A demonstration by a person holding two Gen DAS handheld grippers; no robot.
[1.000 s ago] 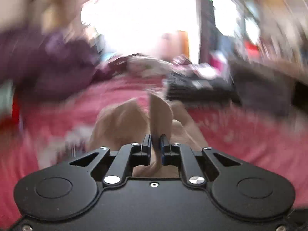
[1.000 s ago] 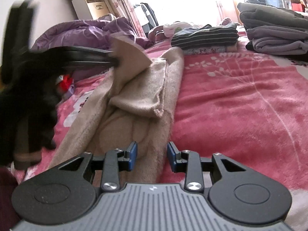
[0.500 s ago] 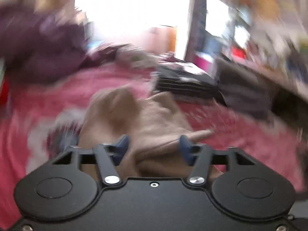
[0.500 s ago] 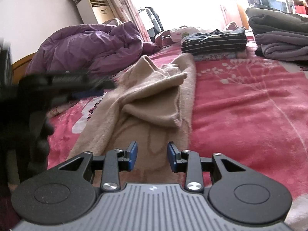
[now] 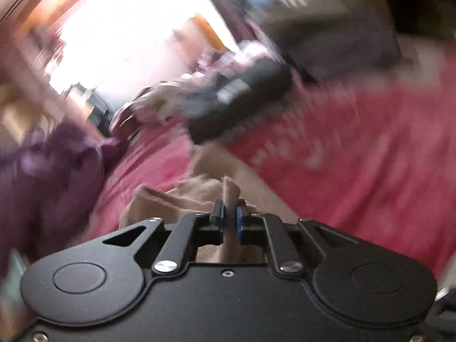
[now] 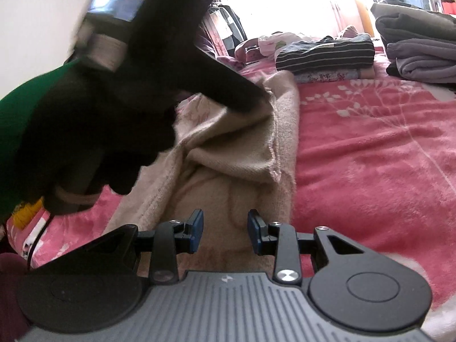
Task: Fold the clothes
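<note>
Beige garment (image 6: 250,148) lies lengthwise on the pink bed (image 6: 370,148), partly folded. The left gripper (image 5: 230,216) pinches a flap, apparently mid-fold, though its view is blurred. The right gripper (image 6: 225,228) hovers wide apart, empty. Folded piles (image 6: 327,52) sit behind; more folds remain.

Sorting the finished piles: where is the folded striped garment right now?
In the right wrist view, the striped garment sits top right on the pink bedspread, beyond the beige garment, left of the grey folded stack.
</note>
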